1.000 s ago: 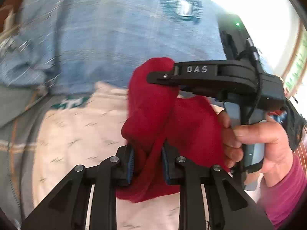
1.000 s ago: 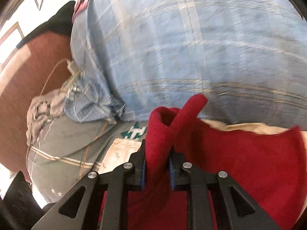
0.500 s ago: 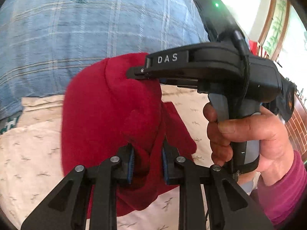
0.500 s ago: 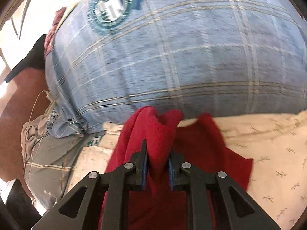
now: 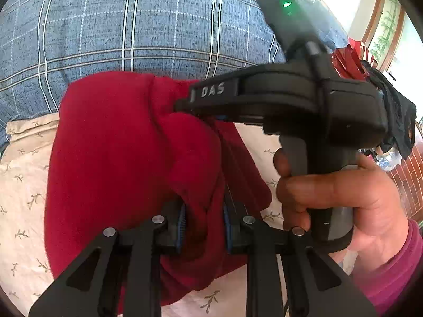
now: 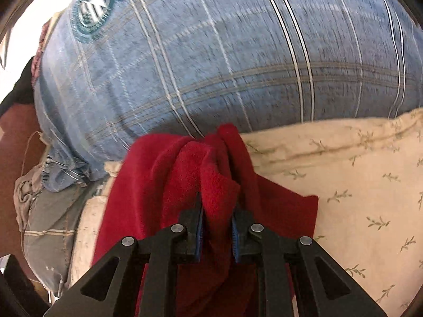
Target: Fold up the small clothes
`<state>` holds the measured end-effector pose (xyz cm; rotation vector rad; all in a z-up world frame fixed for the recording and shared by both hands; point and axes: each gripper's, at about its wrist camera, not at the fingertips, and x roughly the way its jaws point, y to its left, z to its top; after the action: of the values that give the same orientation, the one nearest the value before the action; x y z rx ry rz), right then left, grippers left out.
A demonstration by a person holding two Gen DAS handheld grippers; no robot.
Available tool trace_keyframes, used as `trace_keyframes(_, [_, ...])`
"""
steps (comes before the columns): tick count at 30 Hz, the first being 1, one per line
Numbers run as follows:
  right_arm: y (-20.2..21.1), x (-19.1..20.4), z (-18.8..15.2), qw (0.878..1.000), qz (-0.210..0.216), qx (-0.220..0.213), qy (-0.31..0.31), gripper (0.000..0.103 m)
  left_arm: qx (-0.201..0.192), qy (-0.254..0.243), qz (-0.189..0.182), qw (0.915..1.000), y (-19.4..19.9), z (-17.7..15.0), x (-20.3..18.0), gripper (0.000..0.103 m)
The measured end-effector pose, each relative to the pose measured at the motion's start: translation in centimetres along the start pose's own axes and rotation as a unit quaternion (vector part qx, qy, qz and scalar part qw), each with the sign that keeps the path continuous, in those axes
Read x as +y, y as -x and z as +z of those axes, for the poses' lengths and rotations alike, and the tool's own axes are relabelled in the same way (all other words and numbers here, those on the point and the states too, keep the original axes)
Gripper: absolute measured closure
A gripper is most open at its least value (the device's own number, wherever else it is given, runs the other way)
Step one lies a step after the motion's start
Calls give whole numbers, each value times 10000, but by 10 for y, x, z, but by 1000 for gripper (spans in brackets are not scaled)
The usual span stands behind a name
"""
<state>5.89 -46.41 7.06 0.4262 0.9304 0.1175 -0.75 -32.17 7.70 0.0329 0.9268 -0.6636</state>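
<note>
Both grippers have the red cloth (image 5: 113, 163) pinched right now, and it hangs bunched over the cream sprigged sheet (image 6: 357, 185), just in front of the big blue plaid pillow (image 6: 211, 52). The left gripper (image 5: 203, 224) has its blue pads closed in on a thick fold of it, fabric bulging up and out between the fingers. The right gripper (image 6: 217, 231) is clamped the same way on another gathered ridge; seen from the left camera, that tool reaches in from the side with the person's right hand (image 5: 330, 198) wrapped round its handle, its tip buried in the cloth's upper edge near the pillow. The cloth is so crumpled that its long axis is hard to call; from the right camera the folds run away from the gripper toward the pillow, with a flatter flap spread sideways onto the sheet. To the pillow's side lies a grey checked cloth (image 6: 50, 219), partly tucked under the pillow's corner. Behind the right hand, past the pillow's edge, something dark and lacy (image 5: 396, 124) hangs, too blurred to name.
</note>
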Motion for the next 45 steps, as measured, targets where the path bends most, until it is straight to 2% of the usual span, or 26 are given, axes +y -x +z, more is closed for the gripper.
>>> trace_keyframes(1, [-1, -2, -1, 10000, -19, 20, -33, 79, 7, -12, -13, 10000, 0, -1, 1, 83])
trace_keyframes(3, [2, -6, -3, 9998, 61, 10, -201, 77, 17, -41, -118, 9999, 7, -1, 3, 76])
trace_keyframes(5, [14, -11, -6, 9987, 200, 17, -460, 63, 79, -28, -305, 9995, 16, 0, 7, 63])
trace_keyframes(6, [22, -12, -10, 9982, 258, -14, -547, 58, 60, -7, -376, 9993, 26, -2, 11, 61])
trace_keyframes(7, [32, -13, -15, 9976, 313, -82, -612, 49, -50, -3, -394, 9992, 41, -4, 18, 58])
trace_keyframes(8, [44, -13, -21, 9972, 356, -171, -640, 44, -158, -4, -293, 9994, 52, -7, 24, 48])
trace_keyframes(9, [53, -13, -27, 9968, 409, -249, -639, 43, -300, 5, -145, 9994, 63, -10, 30, 46])
trace_keyframes(11, [70, -7, -41, 9965, 500, -292, -599, 42, -469, 17, 90, 9989, 77, -14, 44, 46])
trace_keyframes(14, [81, 3, -61, 9965, 636, -203, -511, 40, -477, 172, 484, 9975, 86, -22, 69, 46])
trace_keyframes(17, [72, 16, -72, 9964, 723, 65, -429, 39, -336, 384, 610, 9968, 71, -24, 87, 46])
trace_keyframes(22, [42, 27, -77, 9943, 838, 288, -597, 36, -210, 436, 653, 9967, 60, -31, 84, 46])
trace_keyframes(24, [34, 30, -79, 9961, 644, 245, -551, 61, -214, 446, 661, 9966, 62, -32, 86, 46])
trace_keyframes(25, [38, 30, -79, 9970, 569, 162, -494, 79, -231, 438, 662, 9966, 67, -33, 84, 46])
trace_keyframes(27, [51, 32, -80, 9979, 548, -52, -332, 82, -310, 375, 681, 9965, 75, -31, 83, 46])
trace_keyframes(29, [74, 36, -80, 9989, 276, -369, 49, 83, -368, 297, 739, 9961, 82, -31, 77, 46])
trace_keyframes(31, [87, 35, -84, 9985, -48, -495, 245, 83, -405, 264, 801, 9956, 79, -28, 76, 46])
trace_keyframes(33, [82, 26, -89, 9988, -187, -385, 241, 83, -342, 327, 791, 9957, 67, -27, 77, 46])
trace_keyframes(35, [67, 15, -94, 9998, -72, -158, 28, 79, -260, 441, 727, 9960, 57, -28, 79, 46])
trace_keyframes(37, [68, 6, -96, 9995, 131, -211, -210, 75, -212, 521, 699, 9960, 49, -28, 80, 46])
trace_keyframes(39, [75, 5, -93, 9992, 132, -239, -298, 59, -264, 481, 722, 9959, 50, -27, 79, 46])
trace_keyframes(40, [81, 3, -91, 9989, 11, -333, -318, 52, -285, 444, 751, 9958, 51, -26, 78, 45])
trace_keyframes(43, [102, 6, -83, 9962, -182, -797, -285, 52, -316, 435, 769, 9956, 51, -22, 80, 41])
trace_keyframes(45, [108, 16, -77, 9944, -150, -1030, -173, 52, -332, 459, 787, 9953, 48, -20, 82, 37])
